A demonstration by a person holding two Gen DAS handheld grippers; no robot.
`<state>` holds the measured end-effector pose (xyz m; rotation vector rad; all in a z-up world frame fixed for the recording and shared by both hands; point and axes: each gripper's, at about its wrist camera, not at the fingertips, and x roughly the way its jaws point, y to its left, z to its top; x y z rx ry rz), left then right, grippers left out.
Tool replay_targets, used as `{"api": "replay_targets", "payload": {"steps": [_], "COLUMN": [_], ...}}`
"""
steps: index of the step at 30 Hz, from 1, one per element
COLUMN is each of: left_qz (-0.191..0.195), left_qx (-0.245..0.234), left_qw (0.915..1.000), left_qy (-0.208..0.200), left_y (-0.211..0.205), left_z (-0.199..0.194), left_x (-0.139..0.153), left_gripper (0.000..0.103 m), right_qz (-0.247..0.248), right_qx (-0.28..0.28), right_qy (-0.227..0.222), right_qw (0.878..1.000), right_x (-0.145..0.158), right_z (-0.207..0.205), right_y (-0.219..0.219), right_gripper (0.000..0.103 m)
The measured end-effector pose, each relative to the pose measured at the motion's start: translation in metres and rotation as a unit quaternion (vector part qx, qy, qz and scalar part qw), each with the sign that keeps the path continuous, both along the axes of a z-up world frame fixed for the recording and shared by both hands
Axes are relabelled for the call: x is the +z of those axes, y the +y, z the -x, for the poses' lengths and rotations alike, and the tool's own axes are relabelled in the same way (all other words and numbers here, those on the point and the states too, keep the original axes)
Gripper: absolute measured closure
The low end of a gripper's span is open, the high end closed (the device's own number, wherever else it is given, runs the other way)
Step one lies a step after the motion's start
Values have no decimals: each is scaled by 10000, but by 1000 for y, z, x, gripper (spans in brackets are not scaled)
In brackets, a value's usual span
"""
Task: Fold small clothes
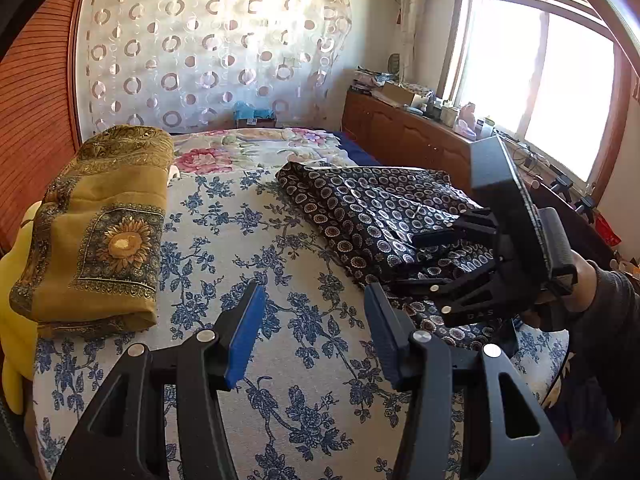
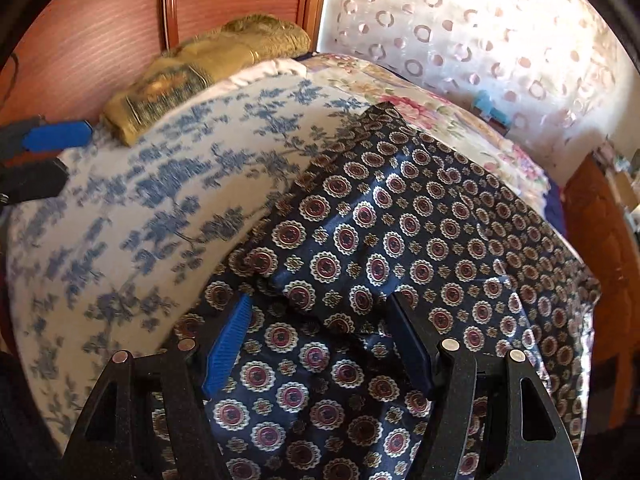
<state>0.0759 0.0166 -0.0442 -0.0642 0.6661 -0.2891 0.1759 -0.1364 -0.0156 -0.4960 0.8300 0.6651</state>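
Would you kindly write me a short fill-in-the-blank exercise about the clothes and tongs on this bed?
1. The navy patterned garment lies on a bedspread printed with ____ flowers.
2. The folded mustard cloth shows a large ____ motif.
3. The left tongs are open and hold ____.
4. The right tongs are open, right over the ____ garment.

Missing words: blue; sunflower; nothing; navy
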Motion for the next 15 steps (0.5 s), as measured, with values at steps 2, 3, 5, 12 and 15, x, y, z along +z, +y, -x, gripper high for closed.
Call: {"api": "replay_targets", "payload": {"steps": [2, 3, 5, 12, 15], "left_qz": [-5, -21, -35, -14, -30], "left_qx": [-23, -26, -40, -95, -124], "left_qw": [10000, 10000, 10000, 9999, 9999], "left_qy": [13, 18, 25, 55, 81], "left_y": [-2, -2, -4, -8, -11], "left_z": [0, 0, 1, 2, 2], "left_x": [-1, -1, -2, -5, -8], "left_gripper": [50, 50, 50, 50, 50], "right_qz": [98, 73, 2, -563, -688], "right_qx": [3, 21, -15, -394, -645], "right_qy": [-11, -18, 0, -76, -408], "right_qw": [10000, 10000, 10000, 9976, 9947], "right_x": [-2, -1, 0, 19, 37], "right_z": [-2, -3, -9, -32, -41], "right_y": [4, 5, 5, -30, -47], "right_gripper": [32, 40, 65, 97, 97]}}
